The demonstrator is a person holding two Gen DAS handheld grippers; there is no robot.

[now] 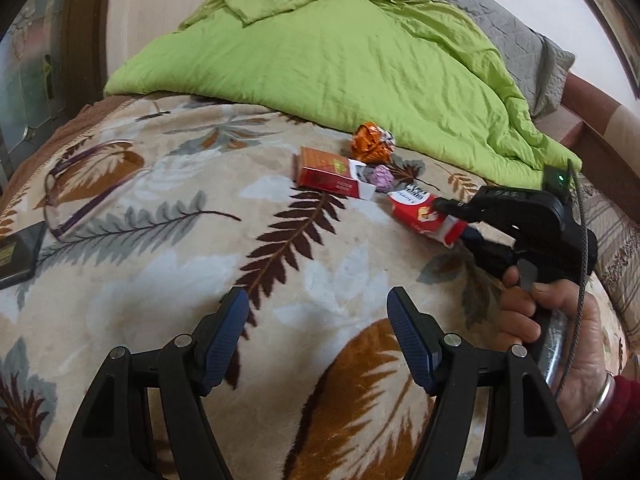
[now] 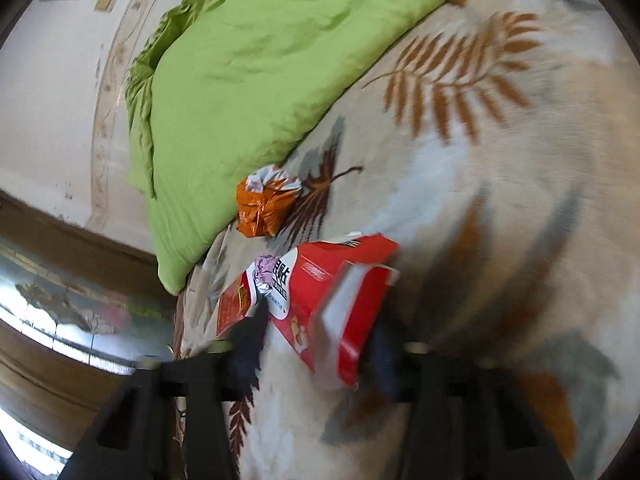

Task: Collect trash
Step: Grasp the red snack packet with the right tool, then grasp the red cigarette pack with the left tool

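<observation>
Trash lies on a leaf-patterned blanket (image 1: 160,264). A red and white carton (image 1: 424,218) sits between the fingers of my right gripper (image 1: 452,220); in the right wrist view the carton (image 2: 332,300) fills the gap and the gripper (image 2: 316,348) is closed on it, blurred. An orange-red cigarette box (image 1: 328,174) lies to its left. A crumpled orange foil wrapper (image 1: 370,142) and a purple paper wad (image 1: 382,178) lie behind; the wrapper also shows in the right wrist view (image 2: 266,206). My left gripper (image 1: 318,332) is open and empty above the blanket.
A green quilt (image 1: 340,64) is heaped at the back of the bed. Grey pillows (image 1: 516,44) lie at the far right. Purple-rimmed glasses (image 1: 80,184) and a dark phone (image 1: 18,252) rest at the left edge.
</observation>
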